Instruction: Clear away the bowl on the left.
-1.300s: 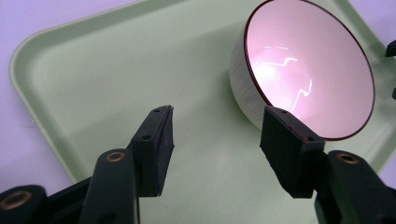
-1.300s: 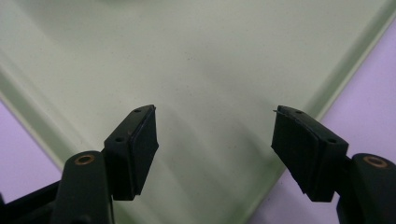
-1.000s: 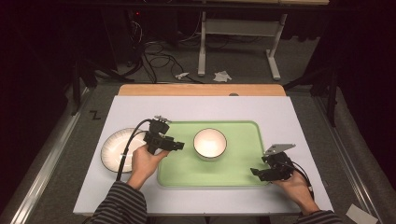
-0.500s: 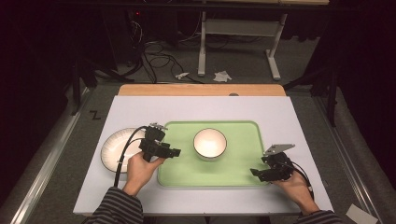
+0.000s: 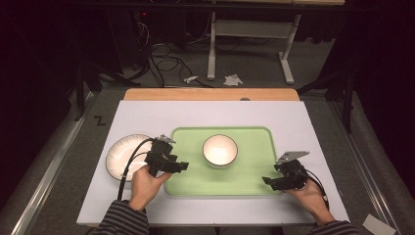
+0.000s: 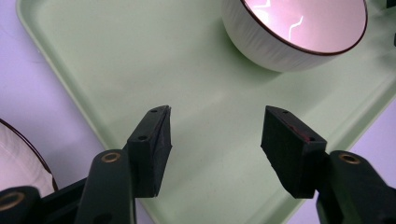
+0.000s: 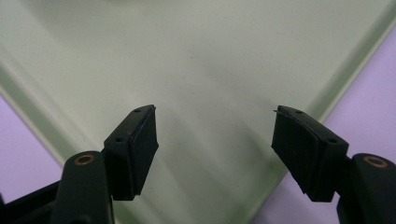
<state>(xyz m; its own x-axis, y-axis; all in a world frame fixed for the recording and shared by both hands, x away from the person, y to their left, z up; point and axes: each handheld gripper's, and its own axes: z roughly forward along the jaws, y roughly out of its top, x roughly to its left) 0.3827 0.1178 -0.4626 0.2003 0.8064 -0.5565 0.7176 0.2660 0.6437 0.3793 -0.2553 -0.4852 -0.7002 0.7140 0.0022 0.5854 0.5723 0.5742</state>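
Observation:
A pale green tray point(image 5: 244, 174) lies in the middle of the white table. On it stands a white bowl point(image 5: 220, 150) with a dark rim, also seen in the left gripper view as the bowl point(image 6: 289, 32). My left gripper point(image 5: 182, 167) hovers open over the tray's left edge; its jaws frame bare tray point(image 6: 116, 60). A white plate point(image 5: 122, 154) lies left of the tray, partly under the left hand. My right gripper point(image 5: 266, 181) stands open over the tray's front right corner point(image 7: 196, 60), nothing between its jaws.
The white table top point(image 5: 147, 117) ends in a wooden strip point(image 5: 210, 94) at the far side. Beyond it, cables, crumpled paper point(image 5: 232, 79) and a metal stand point(image 5: 244, 44) are on the floor. Striped sleeves enter from the bottom.
My left gripper has drawn back toward the person and lower left, away from the bowl to the tray's left edge. The right gripper has barely moved.

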